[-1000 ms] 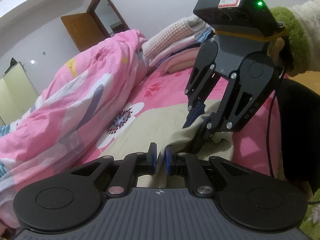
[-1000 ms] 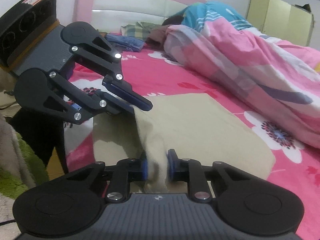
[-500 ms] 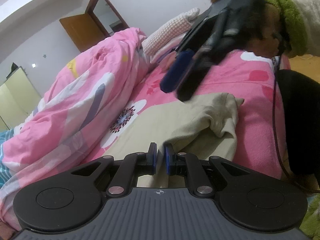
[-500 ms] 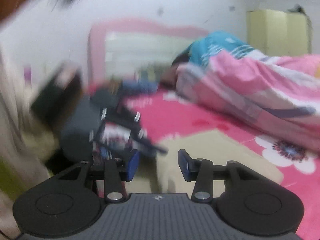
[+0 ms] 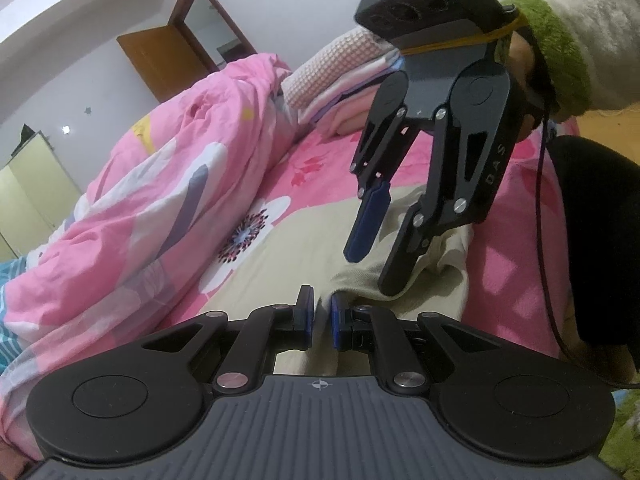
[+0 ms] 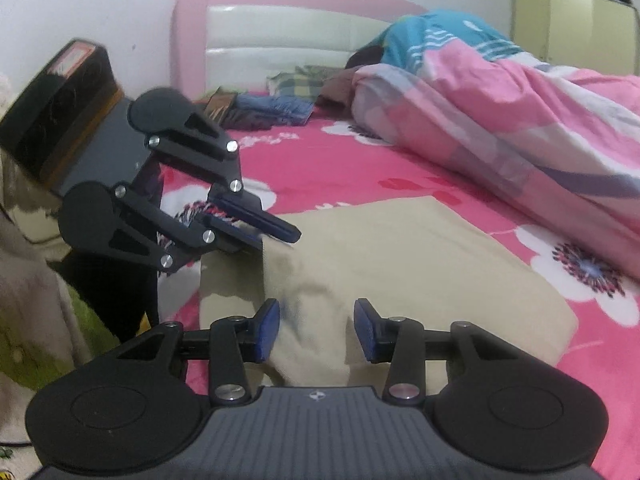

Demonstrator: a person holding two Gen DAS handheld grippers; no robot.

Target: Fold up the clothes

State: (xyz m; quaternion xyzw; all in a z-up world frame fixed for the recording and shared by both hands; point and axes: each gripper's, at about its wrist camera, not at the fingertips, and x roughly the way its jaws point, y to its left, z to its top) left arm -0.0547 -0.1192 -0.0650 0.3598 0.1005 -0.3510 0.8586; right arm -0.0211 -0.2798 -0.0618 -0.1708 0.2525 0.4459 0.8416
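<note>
A beige garment [image 6: 400, 264] lies spread on the pink flowered bed sheet [image 6: 328, 176]. My left gripper [image 5: 322, 308] is shut on its near edge. From the right wrist view the left gripper [image 6: 276, 240] holds a raised corner of the cloth, which hangs down from its pads. My right gripper [image 6: 316, 322] has its jaws apart and closing, with a raised fold of the beige garment [image 5: 288, 248] between the pads; they do not visibly press on it. From the left wrist view the right gripper [image 5: 374, 268] points down just over the bunched cloth, held by a hand in a green and cream sleeve [image 5: 568, 48].
A pink quilt [image 5: 160, 200] runs along the bed's far side, with a person in a teal top [image 6: 440, 40] lying under it. Folded bedding [image 5: 332, 80] is stacked at one end. Loose clothes [image 6: 272, 108] lie by the pink headboard [image 6: 280, 32].
My right gripper let go of the beige cloth, swung up and away, then came back down over the fold with its jaws apart. The left gripper kept still, shut on the cloth.
</note>
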